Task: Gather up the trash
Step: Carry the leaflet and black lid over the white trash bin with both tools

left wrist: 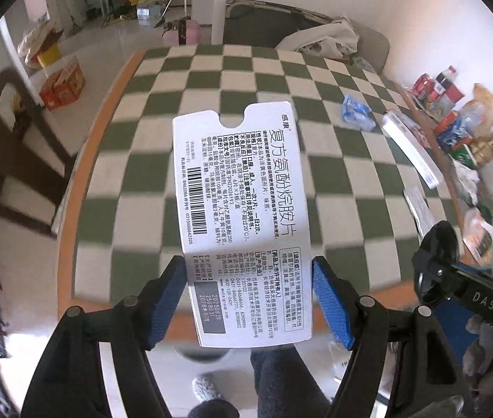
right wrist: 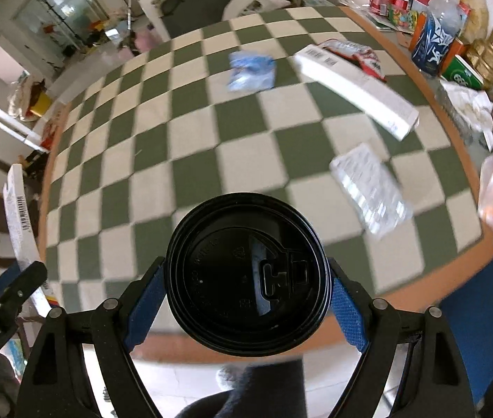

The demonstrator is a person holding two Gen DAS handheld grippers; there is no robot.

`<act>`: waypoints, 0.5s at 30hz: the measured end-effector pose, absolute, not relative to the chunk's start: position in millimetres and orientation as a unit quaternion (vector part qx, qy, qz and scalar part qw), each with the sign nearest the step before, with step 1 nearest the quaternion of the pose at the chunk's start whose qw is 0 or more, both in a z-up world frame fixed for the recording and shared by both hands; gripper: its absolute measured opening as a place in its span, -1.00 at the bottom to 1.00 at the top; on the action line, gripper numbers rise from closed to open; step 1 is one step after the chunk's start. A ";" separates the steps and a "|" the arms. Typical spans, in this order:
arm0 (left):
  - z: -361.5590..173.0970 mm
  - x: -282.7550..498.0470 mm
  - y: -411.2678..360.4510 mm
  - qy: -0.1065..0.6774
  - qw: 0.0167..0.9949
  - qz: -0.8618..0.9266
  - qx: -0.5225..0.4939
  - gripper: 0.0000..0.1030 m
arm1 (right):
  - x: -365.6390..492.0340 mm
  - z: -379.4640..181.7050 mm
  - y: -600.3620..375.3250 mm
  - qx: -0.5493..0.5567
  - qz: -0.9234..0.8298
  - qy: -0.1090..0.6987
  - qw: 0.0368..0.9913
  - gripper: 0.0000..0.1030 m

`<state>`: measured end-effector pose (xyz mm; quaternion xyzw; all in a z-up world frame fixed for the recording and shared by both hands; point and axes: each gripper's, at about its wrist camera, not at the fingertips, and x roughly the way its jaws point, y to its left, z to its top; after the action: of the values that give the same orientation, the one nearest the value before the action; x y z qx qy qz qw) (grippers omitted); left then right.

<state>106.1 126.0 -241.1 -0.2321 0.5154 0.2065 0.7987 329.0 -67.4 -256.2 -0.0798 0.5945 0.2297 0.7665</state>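
Left gripper (left wrist: 248,299), blue pads clamped on flat white printed medicine carton (left wrist: 243,223), held above near edge of green-and-white checkered table (left wrist: 190,104). Right gripper (right wrist: 246,304), pads closed on black round plastic cup lid (right wrist: 246,273), likewise over near edge. On table beyond: crumpled blue wrapper (right wrist: 251,71), long white box (right wrist: 357,88), clear blister pack (right wrist: 371,190).

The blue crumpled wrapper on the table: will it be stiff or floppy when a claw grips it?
The blue wrapper looks crumpled and thin, so it is probably floppy and light. It may flatten between the pads. On the checkered table it could slide if pushed.
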 end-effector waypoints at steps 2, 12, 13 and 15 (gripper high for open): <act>-248.8 69.5 124.6 0.515 0.798 0.196 -0.245 0.36 | 286.8 -257.1 -69.2 -0.077 0.232 0.593 0.767 0.69; -377.5 -60.5 106.2 0.591 0.721 0.163 -0.324 0.36 | 116.5 -356.0 -100.5 -0.066 0.213 0.672 0.706 0.69; -398.3 -65.2 104.5 0.599 0.711 0.163 -0.330 0.36 | 107.3 -374.9 -103.0 -0.068 0.211 0.681 0.698 0.69; -438.1 -69.2 102.6 0.609 0.698 0.161 -0.340 0.36 | 95.0 -410.4 -105.7 -0.071 0.206 0.695 0.685 0.69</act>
<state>-69.2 102.6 -438.1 -0.3402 0.6092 0.1607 0.6981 95.0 -105.7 -410.4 -0.0708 0.6951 0.2055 0.6853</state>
